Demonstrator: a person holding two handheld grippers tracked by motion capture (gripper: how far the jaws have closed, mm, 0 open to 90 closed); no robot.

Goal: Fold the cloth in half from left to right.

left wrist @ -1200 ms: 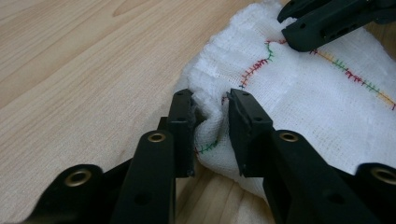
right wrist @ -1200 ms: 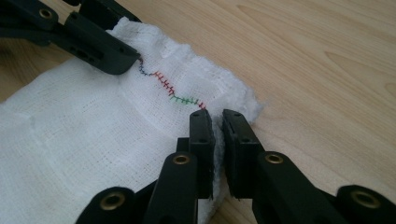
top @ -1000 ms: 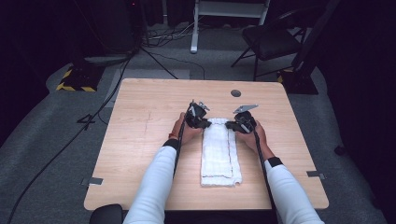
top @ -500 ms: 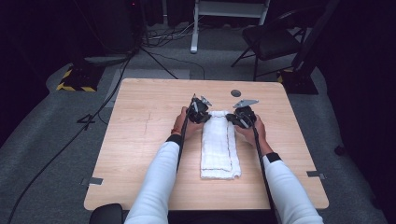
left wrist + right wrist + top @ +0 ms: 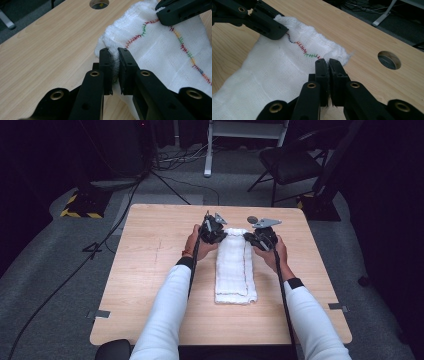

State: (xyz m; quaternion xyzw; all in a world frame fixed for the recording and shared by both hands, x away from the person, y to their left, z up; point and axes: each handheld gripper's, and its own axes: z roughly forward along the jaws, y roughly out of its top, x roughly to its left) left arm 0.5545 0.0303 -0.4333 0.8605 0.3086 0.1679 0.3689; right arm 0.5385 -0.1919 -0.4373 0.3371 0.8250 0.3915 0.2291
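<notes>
White cloth (image 5: 235,267) folded long, mid-desk (image 5: 150,270), far end at 12 o'clock raised off the wood. Left gripper (image 5: 114,65) jaws clamped on far-left corner. Right gripper (image 5: 328,72) jaws pinched on far-right corner. Coloured stitching (image 5: 140,33) across lifted end. Round hole (image 5: 389,60) in desk just beyond, at 1 o'clock.

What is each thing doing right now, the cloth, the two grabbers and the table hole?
White cloth: folded in a long strip, far corners pinched, far end lifted off the table.
Left gripper: shut on the cloth's far left corner.
Right gripper: shut on the far right corner.
Table hole: open, uncovered.
Table: wooden, bearing the cloth.
</notes>
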